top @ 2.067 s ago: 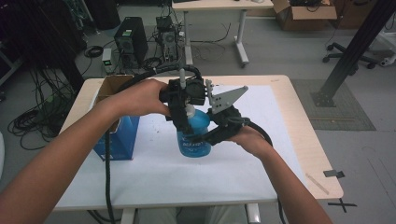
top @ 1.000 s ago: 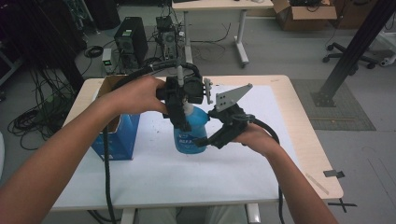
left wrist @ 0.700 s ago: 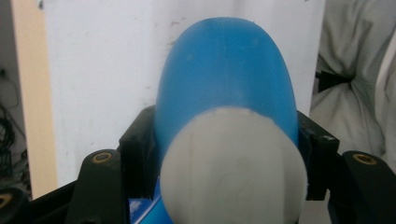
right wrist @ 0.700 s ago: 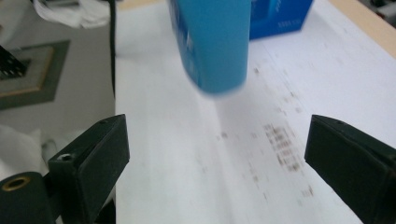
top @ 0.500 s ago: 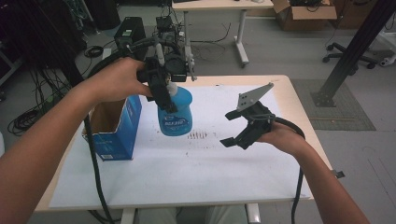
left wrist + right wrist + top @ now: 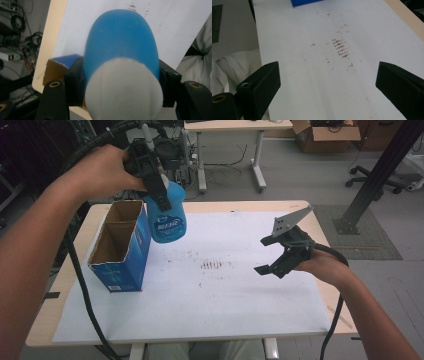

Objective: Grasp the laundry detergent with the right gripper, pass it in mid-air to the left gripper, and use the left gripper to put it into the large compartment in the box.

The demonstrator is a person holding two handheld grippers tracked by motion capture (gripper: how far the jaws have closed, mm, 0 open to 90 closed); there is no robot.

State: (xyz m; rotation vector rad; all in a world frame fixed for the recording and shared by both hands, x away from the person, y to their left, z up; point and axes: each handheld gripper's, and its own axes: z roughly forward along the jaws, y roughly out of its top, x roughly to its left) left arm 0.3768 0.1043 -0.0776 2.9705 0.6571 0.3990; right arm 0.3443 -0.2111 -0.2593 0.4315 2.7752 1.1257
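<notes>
— What does the left gripper [image 6: 159, 190] carry?

— A blue bottle [image 6: 168, 217] with a white cap [image 6: 123, 90], clamped between its jaws and held in the air above the table's [image 6: 240, 206] far left part, just beside the open blue carton [image 6: 120, 245] that stands on the white sheet [image 6: 210, 295].

— And seen from that gripper itself?

— The bottle [image 6: 121, 42] points away from the camera, cap nearest, a black jaw pressed against each side.

— The right gripper [image 6: 267, 255]?

— Jaws wide apart and holding nothing, low over the sheet's right half, well apart from the bottle. Brown smudges [image 6: 340, 48] mark the sheet [image 6: 299, 82] ahead of it.
</notes>
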